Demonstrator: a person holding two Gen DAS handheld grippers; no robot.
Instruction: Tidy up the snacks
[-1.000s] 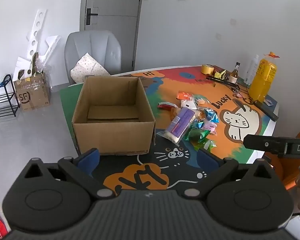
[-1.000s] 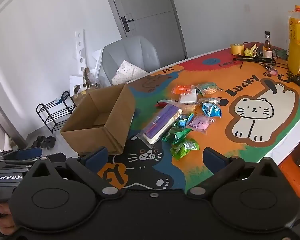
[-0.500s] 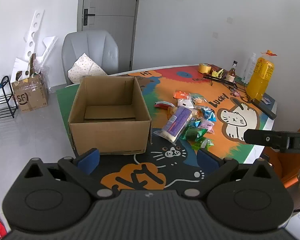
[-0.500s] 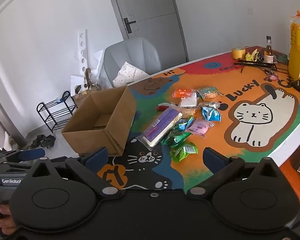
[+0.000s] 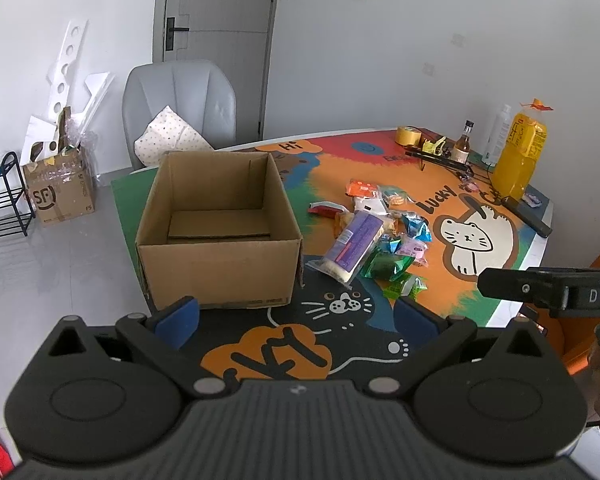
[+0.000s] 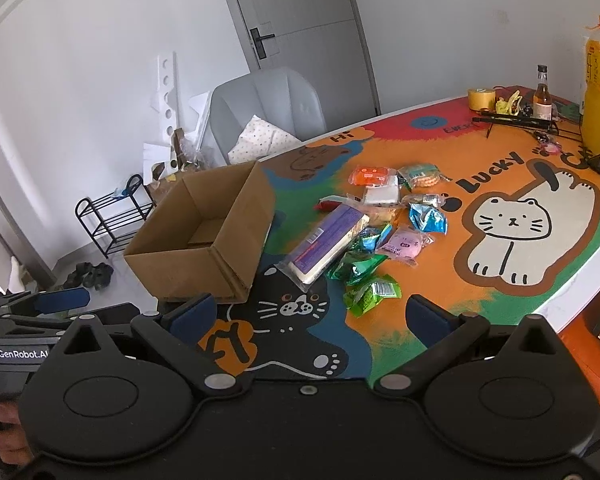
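An open, empty cardboard box (image 5: pixel 220 236) (image 6: pixel 204 240) stands at the table's left end. To its right lies a pile of snack packets: a long purple-and-white pack (image 5: pixel 352 246) (image 6: pixel 324 242), green packets (image 5: pixel 384 266) (image 6: pixel 370 292), blue ones (image 6: pixel 428 218), a pink one (image 6: pixel 406 244) and an orange one (image 6: pixel 368 176). My left gripper (image 5: pixel 296 316) is open and empty, held above the table's near edge in front of the box. My right gripper (image 6: pixel 308 316) is open and empty, near the front edge, short of the snacks.
The table (image 6: pixel 580 280) has a colourful cat-print cover. At its far right stand a yellow bottle (image 5: pixel 520 156), a small brown bottle (image 5: pixel 462 146), a tape roll (image 5: pixel 406 135) and a black rod. A grey chair (image 5: pixel 180 108) and a floor rack (image 6: pixel 112 220) lie beyond.
Both grippers have pulled back and risen a little, so the box and snacks look smaller and farther. Nothing on the table has moved.
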